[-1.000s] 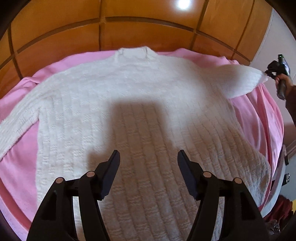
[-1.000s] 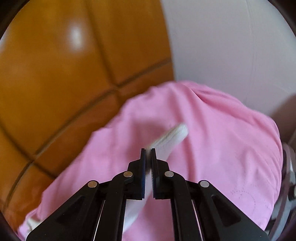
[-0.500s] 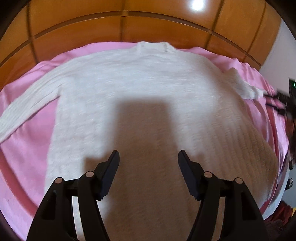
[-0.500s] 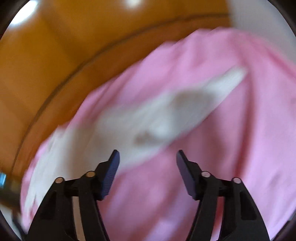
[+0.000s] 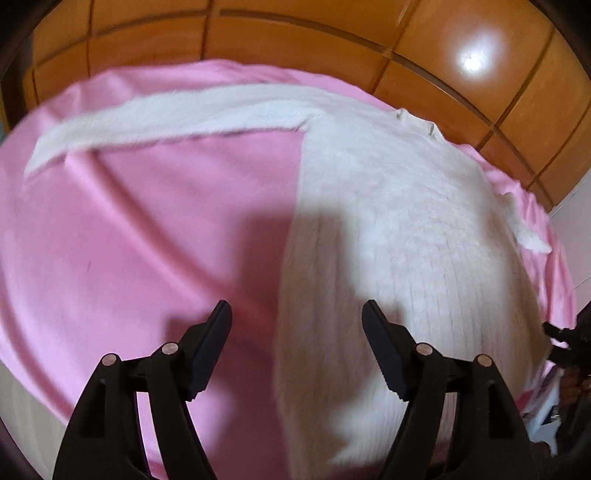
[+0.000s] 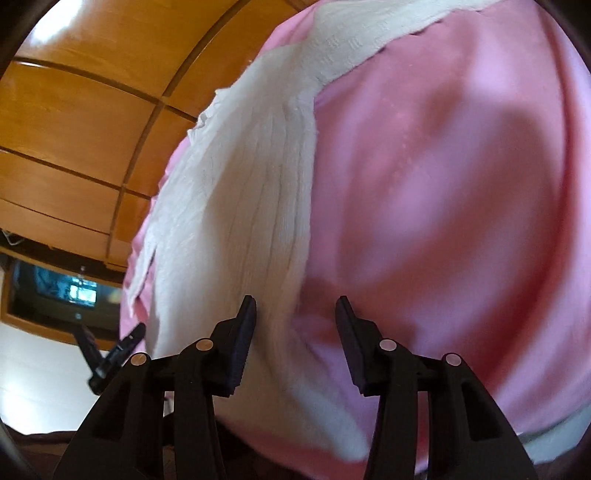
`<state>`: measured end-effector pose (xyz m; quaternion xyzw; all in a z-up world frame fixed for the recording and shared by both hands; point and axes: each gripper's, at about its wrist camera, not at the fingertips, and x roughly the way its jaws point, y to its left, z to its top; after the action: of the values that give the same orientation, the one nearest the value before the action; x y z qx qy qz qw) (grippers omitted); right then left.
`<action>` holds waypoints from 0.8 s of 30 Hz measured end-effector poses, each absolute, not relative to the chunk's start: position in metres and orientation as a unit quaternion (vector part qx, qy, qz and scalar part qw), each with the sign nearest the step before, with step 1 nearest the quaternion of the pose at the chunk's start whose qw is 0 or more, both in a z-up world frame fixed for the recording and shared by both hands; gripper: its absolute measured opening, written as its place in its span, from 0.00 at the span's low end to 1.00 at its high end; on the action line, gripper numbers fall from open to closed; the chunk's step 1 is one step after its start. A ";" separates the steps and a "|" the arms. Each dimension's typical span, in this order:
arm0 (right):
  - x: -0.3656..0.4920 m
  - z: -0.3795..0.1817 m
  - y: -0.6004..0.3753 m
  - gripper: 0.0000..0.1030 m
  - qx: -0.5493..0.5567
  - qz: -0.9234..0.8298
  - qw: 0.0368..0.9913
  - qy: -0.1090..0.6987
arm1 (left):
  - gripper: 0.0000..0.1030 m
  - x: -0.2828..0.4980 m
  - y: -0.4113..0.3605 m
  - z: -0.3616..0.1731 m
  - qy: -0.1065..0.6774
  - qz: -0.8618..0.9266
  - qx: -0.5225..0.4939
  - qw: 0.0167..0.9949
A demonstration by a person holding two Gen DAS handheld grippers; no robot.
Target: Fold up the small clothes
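A white knitted sweater (image 5: 388,221) lies flat on a pink blanket (image 5: 129,240), its left sleeve (image 5: 166,122) stretched out sideways. My left gripper (image 5: 295,306) hovers over the sweater's left side edge near the hem; its jaws are opening and grip nothing. In the right wrist view the sweater (image 6: 240,203) runs up to its right sleeve (image 6: 369,33), which lies on the blanket (image 6: 443,184). My right gripper (image 6: 296,299) hangs over the sweater's right side edge; its jaws are closing, and the pads are clear of the fabric. Each gripper shows small in the other's view.
A wooden panelled wall (image 5: 295,40) stands right behind the blanket. A dark screen (image 6: 62,295) sits in a wooden frame at the far left of the right wrist view, with pale floor (image 6: 37,387) below it. A white wall (image 5: 576,229) borders the right.
My right gripper let go of the sleeve cuff, opened and swung down to the sweater's right side. My left gripper slid left from the sweater's middle to its left edge.
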<state>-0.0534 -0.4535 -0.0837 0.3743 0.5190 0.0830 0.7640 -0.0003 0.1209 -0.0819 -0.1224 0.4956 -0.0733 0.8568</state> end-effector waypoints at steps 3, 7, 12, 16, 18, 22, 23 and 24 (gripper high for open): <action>-0.056 -0.084 -0.442 0.44 0.357 0.098 0.764 0.529 | 0.69 -0.015 0.126 -0.094 0.511 -0.100 -0.142 0.842; -0.053 -0.080 -0.420 0.08 0.290 0.082 0.782 0.545 | 0.07 -0.021 0.119 -0.099 0.514 -0.133 -0.144 0.835; -0.059 -0.038 -0.409 0.06 0.217 0.107 0.820 0.519 | 0.04 -0.029 0.129 -0.085 0.495 -0.146 -0.158 0.842; -0.073 -0.036 -0.406 0.05 0.163 0.114 0.819 0.539 | 0.04 -0.041 0.146 -0.079 0.498 -0.134 -0.142 0.845; -0.076 -0.069 -0.409 0.05 0.141 0.087 0.796 0.582 | 0.04 -0.041 0.142 -0.093 0.520 -0.125 -0.124 0.836; -0.071 -0.088 -0.413 0.05 0.171 0.085 0.787 0.587 | 0.16 -0.034 0.130 -0.094 0.527 -0.113 -0.100 0.836; -0.069 -0.082 -0.416 0.06 0.180 0.097 0.789 0.580 | 0.29 -0.034 0.133 -0.088 0.515 -0.107 -0.105 0.844; -0.067 -0.074 -0.422 0.07 0.184 0.101 0.797 0.567 | 0.35 -0.031 0.136 -0.083 0.506 -0.099 -0.108 0.850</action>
<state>-0.0667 -0.4224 -0.0738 0.1836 0.5672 0.1009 0.7965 -0.0314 0.1357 -0.0825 -0.1081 0.5057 -0.0989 0.8502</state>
